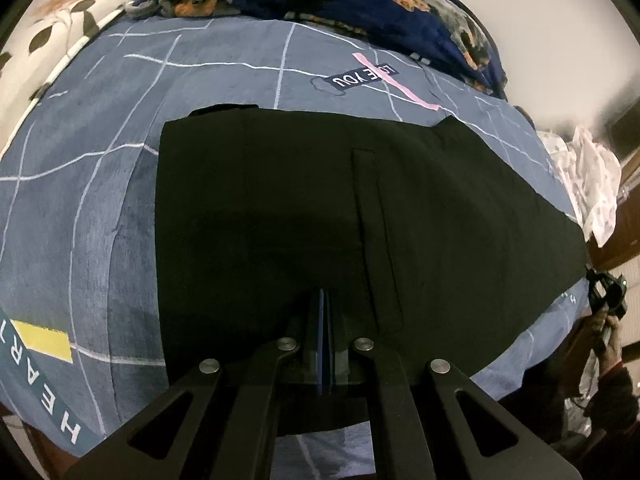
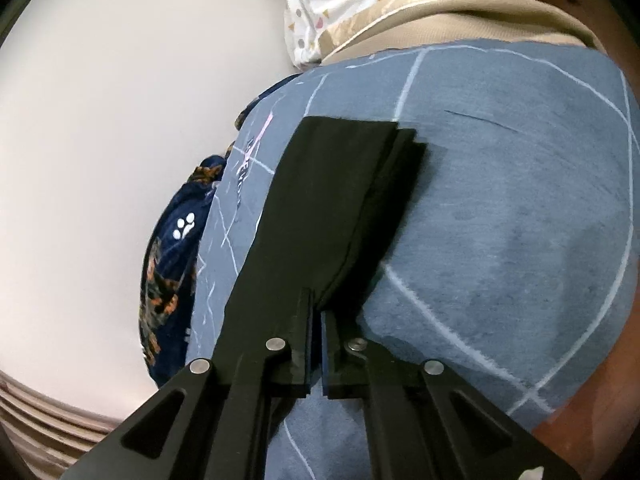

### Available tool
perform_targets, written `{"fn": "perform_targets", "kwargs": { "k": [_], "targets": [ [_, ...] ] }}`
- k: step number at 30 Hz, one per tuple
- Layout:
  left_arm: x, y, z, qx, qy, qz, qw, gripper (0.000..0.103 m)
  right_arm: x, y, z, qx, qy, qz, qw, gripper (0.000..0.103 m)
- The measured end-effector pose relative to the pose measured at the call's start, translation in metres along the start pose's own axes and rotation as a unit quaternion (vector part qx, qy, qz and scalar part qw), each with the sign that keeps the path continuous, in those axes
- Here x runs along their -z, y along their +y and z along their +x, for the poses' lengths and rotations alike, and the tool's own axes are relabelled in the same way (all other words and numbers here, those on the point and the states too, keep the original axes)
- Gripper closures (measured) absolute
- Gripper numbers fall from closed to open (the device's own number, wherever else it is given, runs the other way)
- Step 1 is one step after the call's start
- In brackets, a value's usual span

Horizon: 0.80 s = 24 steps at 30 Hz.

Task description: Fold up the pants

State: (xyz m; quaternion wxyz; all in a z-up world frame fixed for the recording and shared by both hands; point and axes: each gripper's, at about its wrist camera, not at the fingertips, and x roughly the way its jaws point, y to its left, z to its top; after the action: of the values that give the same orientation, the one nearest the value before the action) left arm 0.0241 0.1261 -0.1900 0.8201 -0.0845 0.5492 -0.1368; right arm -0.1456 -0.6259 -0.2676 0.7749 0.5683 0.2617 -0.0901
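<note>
Pants lie flat lengthwise across bedsheet, each hand-held gripper clamped on them.

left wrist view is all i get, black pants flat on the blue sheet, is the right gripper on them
Observer: Yes. The right gripper is shut on the pants at their near edge.
Operator: which part of the pants is that
Observer: The leg end. From the right wrist the legs run away as a narrow strip, one stacked on the other, the lower one peeking out on the right.
Operator: anything past the far hem
Observer: Bare sheet, then a white spotted cloth at the bed's edge, not touching the pants.
</note>
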Motion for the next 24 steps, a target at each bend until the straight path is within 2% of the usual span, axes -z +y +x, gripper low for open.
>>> {"fn": "perform_targets", "kwargs": {
  "k": [5, 7, 10, 14, 19, 22, 23, 24],
  "targets": [
    [0.000, 0.000, 0.000, 0.000, -0.002, 0.002, 1.0000, 0.101, -0.002, 0.001, 0.000, 0.000, 0.010, 0.001, 1.000, 0.101],
    [0.000, -0.001, 0.001, -0.001, -0.004, 0.001, 1.0000, 0.101, -0.003, 0.003, -0.002, -0.001, 0.011, 0.003, 1.000, 0.097],
    [0.000, -0.002, 0.001, -0.004, -0.005, 0.003, 1.0000, 0.101, -0.005, 0.011, -0.013, 0.025, -0.002, -0.023, 0.999, 0.091],
    [0.000, -0.003, 0.001, -0.007, -0.007, 0.006, 0.9999, 0.101, -0.013, 0.005, -0.032, 0.039, -0.039, -0.008, 0.998, 0.074],
    [0.000, 0.000, 0.001, -0.002, -0.011, -0.003, 0.9999, 0.101, -0.031, -0.011, -0.040, 0.043, -0.054, 0.023, 0.997, 0.072],
    [0.000, 0.000, 0.001, -0.001, -0.013, -0.005, 0.9999, 0.101, -0.038, -0.008, -0.029, 0.023, -0.042, 0.026, 0.999, 0.072],
    [0.000, -0.001, 0.001, -0.001, -0.014, -0.005, 0.9999, 0.101, -0.040, -0.007, -0.025, 0.023, -0.040, 0.024, 0.999, 0.066],
    [0.000, -0.001, 0.001, -0.002, -0.014, -0.005, 0.9999, 0.101, -0.041, -0.004, -0.023, 0.023, -0.041, 0.019, 0.999, 0.065]
  ]
}}
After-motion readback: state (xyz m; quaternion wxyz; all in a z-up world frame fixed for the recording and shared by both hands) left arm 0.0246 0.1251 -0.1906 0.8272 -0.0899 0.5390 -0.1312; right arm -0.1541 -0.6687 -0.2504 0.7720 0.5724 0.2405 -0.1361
